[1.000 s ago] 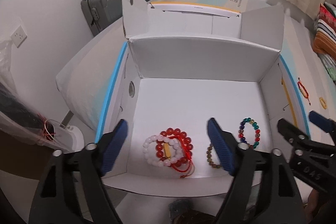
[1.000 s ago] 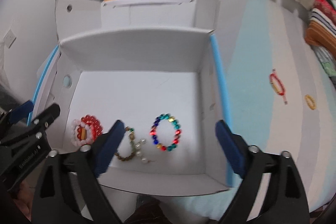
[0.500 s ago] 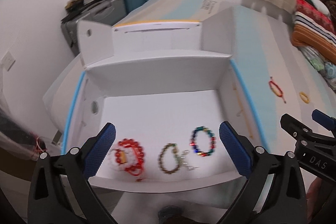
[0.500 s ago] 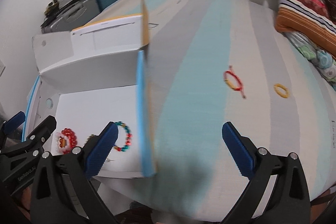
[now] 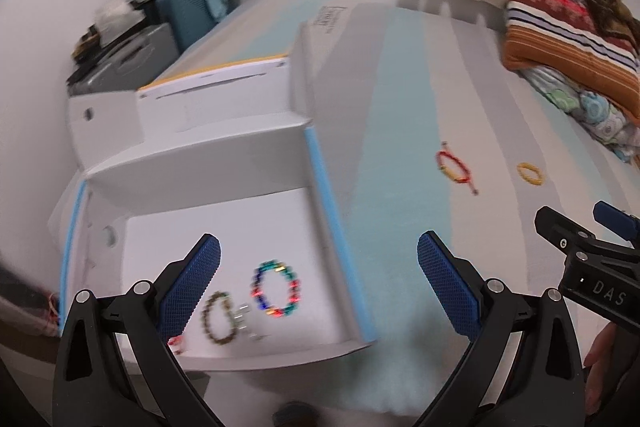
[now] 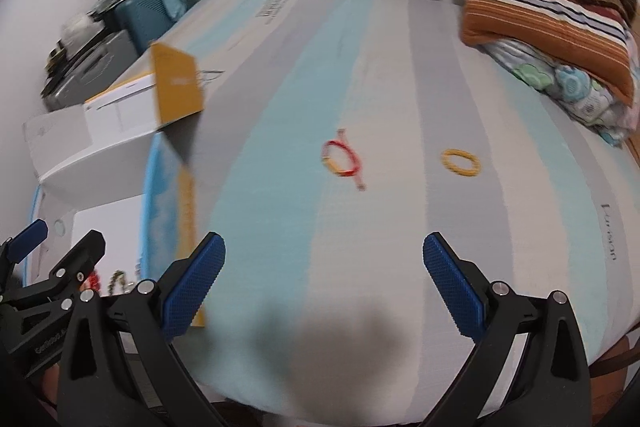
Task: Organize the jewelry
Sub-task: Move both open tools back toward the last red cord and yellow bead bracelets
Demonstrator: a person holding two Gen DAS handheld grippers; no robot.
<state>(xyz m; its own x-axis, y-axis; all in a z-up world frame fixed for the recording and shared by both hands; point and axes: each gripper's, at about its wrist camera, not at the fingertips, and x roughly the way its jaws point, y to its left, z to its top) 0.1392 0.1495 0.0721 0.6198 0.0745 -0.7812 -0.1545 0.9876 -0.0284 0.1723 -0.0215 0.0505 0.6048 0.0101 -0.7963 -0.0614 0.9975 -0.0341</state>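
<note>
Lying flat on the striped woven mattress [image 6: 400, 75], a red cord bracelet [image 6: 342, 158] with a short tail pointing toward the camera is seen beside a yellow ring-shaped bracelet [image 6: 460, 163]. Round beaded bracelets, one multicoloured [image 5: 276, 289] and one brown [image 5: 218, 317], are kept inside the white cardboard box [image 5: 224, 147]. The left gripper [image 5: 318, 287] and right gripper [image 6: 324, 283] are both spread wide, with nothing held.

Soft indoor light, motion blur, dark fisheye corners.
</note>
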